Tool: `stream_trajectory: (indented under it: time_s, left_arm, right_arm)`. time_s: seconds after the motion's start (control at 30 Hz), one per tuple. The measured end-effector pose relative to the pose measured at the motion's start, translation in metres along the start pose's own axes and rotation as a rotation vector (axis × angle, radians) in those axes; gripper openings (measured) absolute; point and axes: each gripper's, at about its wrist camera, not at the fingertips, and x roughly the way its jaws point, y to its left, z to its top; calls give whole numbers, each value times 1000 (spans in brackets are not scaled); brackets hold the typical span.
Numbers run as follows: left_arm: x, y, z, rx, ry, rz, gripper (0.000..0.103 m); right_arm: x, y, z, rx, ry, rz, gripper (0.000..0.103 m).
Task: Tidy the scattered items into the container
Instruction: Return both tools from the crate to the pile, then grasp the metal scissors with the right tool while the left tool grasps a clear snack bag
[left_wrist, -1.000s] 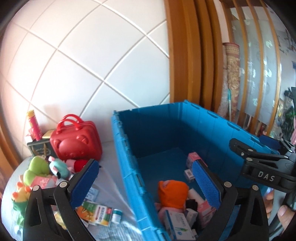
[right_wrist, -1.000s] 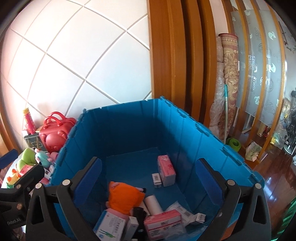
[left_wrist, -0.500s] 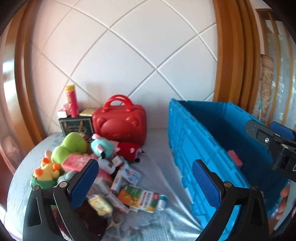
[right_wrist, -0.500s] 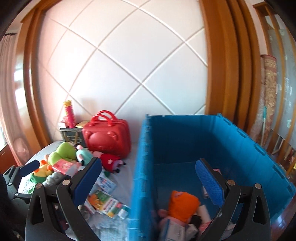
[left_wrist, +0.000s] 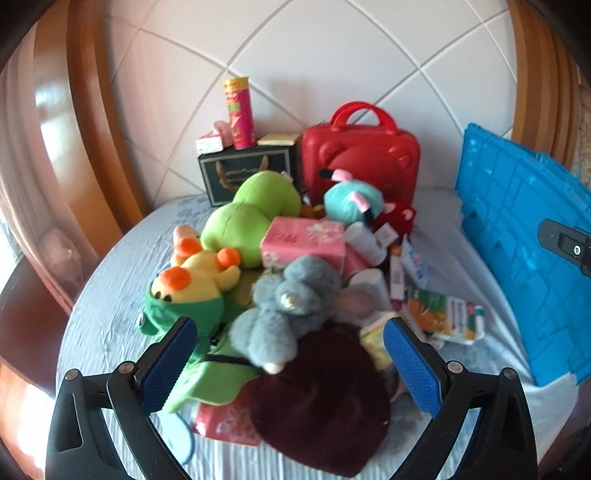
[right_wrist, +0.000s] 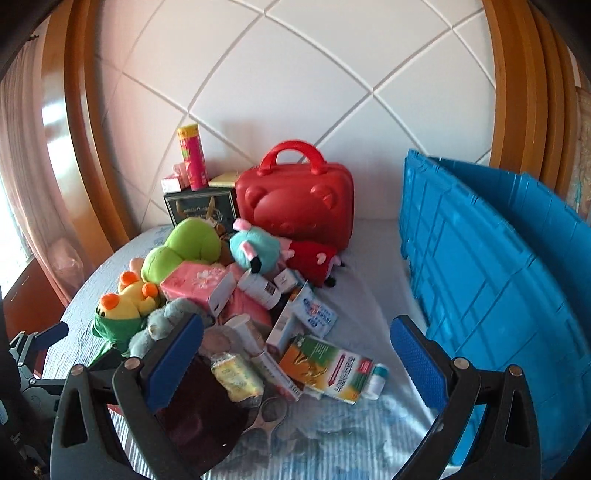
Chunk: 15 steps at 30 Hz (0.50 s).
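Blue-padded left claw (left_wrist: 290, 354) hangs released, gripping nothing, over a fluffy grey plush mouse (left_wrist: 286, 306) and a dark maroon knitted hat (left_wrist: 325, 406) in the toy pile on the pale cloth-covered surface (left_wrist: 110, 295). Right claw (right_wrist: 295, 356), also released and empty, frames an orange-green carton (right_wrist: 328, 367). Ribbed blue plastic crate (right_wrist: 498, 280) stands right of the pile.

a padded wall in warm daylight

behind the bed rises a white padded panel (right_wrist: 295, 85) crossed by diagonal seams, framed on both sides by glossy curved wooden trim (right_wrist: 85, 140) — bright reflections streak the wood at the left. a pale blue bedsheet (left_wrist: 110, 295) covers the surface below. at the far left edge hangs a sheer curtain (right_wrist: 14, 166), with daylight coming in beside it.
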Motion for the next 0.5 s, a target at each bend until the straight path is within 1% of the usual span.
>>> stream_trajectory:
  time_s: [0.13,0.2,0.33,0.5]
  left_arm:
    - [29,20,-20,-15,97,-14,102]
    - [40,22,-28,-34,129,-13,102]
    - [51,23,-37,-84,150,-31,102]
    - [61,4,-46,-110,181,-34,102]
  right_arm:
    - [37,11,-25,9,127,15,103]
    - [48,15,-34,4,163,24,103]
    - [69,19,-49,-48,228,29,103]
    - [97,14,-63,-82,297,81,103]
